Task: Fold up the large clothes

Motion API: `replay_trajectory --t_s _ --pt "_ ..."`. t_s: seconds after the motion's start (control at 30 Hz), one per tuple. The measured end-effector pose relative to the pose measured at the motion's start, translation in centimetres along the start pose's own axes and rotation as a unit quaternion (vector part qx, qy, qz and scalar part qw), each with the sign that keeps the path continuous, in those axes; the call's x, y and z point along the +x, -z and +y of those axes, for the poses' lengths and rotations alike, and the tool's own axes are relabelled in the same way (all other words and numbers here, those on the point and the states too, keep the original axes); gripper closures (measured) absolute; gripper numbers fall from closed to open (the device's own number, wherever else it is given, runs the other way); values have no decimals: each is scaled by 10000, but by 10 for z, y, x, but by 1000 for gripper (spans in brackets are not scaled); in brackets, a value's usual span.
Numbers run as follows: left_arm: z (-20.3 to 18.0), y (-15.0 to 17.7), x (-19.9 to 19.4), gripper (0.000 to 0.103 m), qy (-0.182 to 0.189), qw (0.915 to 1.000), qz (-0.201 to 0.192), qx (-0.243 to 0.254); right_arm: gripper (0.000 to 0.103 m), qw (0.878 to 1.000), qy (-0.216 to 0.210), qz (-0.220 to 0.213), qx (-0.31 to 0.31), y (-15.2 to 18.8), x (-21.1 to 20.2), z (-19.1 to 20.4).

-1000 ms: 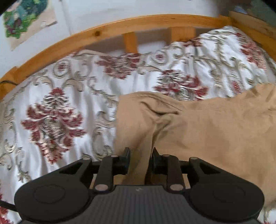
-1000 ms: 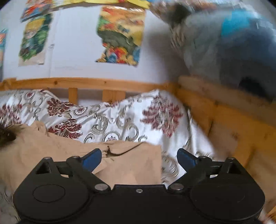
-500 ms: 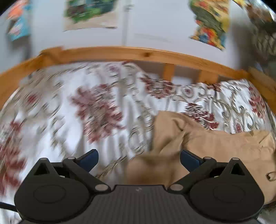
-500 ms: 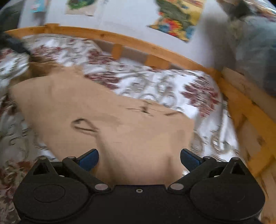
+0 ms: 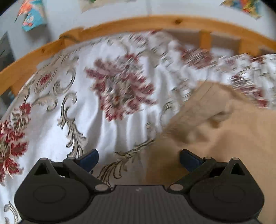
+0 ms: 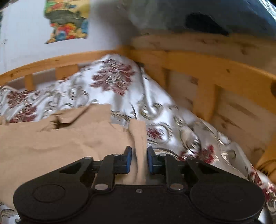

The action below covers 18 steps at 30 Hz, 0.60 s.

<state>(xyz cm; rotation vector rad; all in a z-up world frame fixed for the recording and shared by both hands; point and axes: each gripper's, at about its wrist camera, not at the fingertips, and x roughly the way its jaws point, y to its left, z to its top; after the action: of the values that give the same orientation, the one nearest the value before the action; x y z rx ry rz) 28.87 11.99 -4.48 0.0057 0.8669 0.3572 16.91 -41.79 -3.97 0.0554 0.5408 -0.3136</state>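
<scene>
A large tan garment (image 5: 215, 137) lies spread on a flowered bedspread (image 5: 51, 129). My left gripper (image 5: 138, 153) stands wide open low over the garment's left edge. Its right finger is over the tan cloth, its left finger over the bedspread, and nothing is held. In the right wrist view the same garment (image 6: 60, 141) fills the left side. My right gripper (image 6: 138, 151) is closing its jaws on an upright ridge of the garment's right edge, and the blue pads (image 6: 128, 155) pinch the cloth between them.
A wooden bed frame (image 5: 120, 25) runs round the far side, and its slatted end (image 6: 207, 69) rises close on the right. The white bedspread (image 6: 172, 120) bunches up against that corner. Posters (image 6: 67, 22) hang on the wall. A grey-blue bundle (image 6: 189, 13) rests above the frame.
The left jaws went from nearly shut on the tan cloth to wide open, and the view swung left and lower. The right jaws went from wide open to pinching the garment's edge.
</scene>
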Motion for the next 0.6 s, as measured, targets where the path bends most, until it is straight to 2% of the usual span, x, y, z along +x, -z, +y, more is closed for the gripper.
replay_trajectory --t_s 0.1,0.17,0.23,0.3,0.37,0.43,0.5,0.6 --pt "5 0 24 0 -86 9982 435 -397 86 9995 113 -95 -262 5 9 9" --pt "11 3 24 0 -100 9967 462 -664 84 9986 233 -199 -435 10 12 16" --pt "15 9 17 0 -62 9964 437 -724 75 9976 366 -311 -490 10 4 18" --pt "17 20 -1 0 6 9974 287 -666 56 9959 399 -601 -553 9 -7 25" --pt "19 40 -22 0 136 9982 101 -571 48 9934 287 -916 -636 9 -20 36" --pt "19 62 -38 0 354 9981 -130 -487 48 9900 -7 -1199 -739 10 -32 53" --pt "20 86 -56 0 486 9964 -478 -505 39 9869 -428 -1241 -939 13 -40 71" --pt "15 121 -85 0 823 9915 -961 -291 32 9830 -866 -1026 -1250 24 -41 94"
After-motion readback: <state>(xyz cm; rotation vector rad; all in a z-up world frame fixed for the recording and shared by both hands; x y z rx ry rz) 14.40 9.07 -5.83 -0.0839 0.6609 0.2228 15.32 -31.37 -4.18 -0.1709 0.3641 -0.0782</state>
